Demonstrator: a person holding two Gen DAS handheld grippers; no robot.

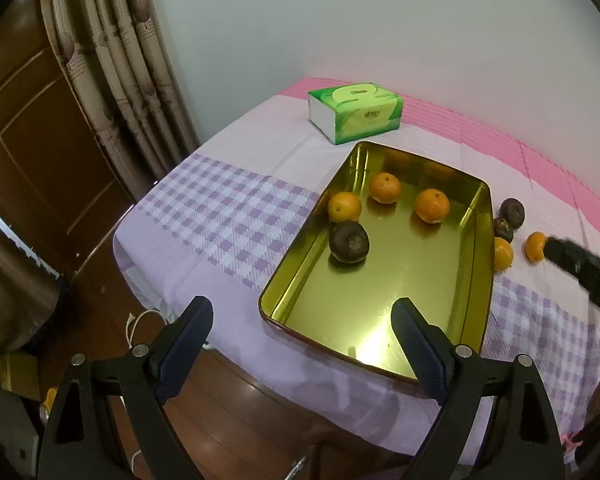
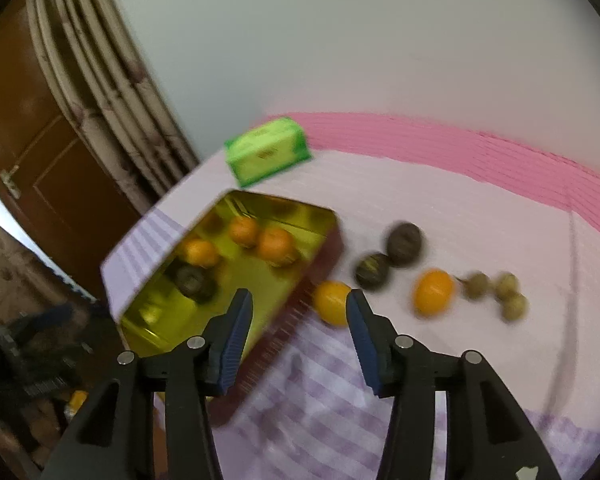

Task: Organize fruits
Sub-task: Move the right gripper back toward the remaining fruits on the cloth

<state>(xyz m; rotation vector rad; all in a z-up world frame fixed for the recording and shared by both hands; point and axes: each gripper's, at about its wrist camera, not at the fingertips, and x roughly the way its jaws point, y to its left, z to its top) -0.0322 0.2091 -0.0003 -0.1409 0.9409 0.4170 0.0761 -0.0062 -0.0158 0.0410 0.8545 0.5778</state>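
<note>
A: Where do we stand with the fruit?

B: Our gold tray [image 1: 284,280] holds three oranges and one dark fruit [image 1: 348,242]. Outside it, on the checked cloth [image 1: 220,216], we have an orange hard against the tray wall [image 2: 332,303], two dark fruits [image 2: 405,244] touching each other, a second loose orange [image 2: 434,292], and a small cluster of pale round fruits [image 2: 496,292].

A: And our grippers?

B: Our left gripper [image 1: 302,312] hangs near the tray's near corner, jaws wide apart, holding nothing; we judge it is parked clear of the drop zone. Our right gripper [image 2: 298,304] is spread too, empty, lined up on the orange by the wall, probably because that one is nearest. That view is blurred.

A: The green tissue box [image 1: 354,110]?

B: Behind the tray, out of our way.
</note>
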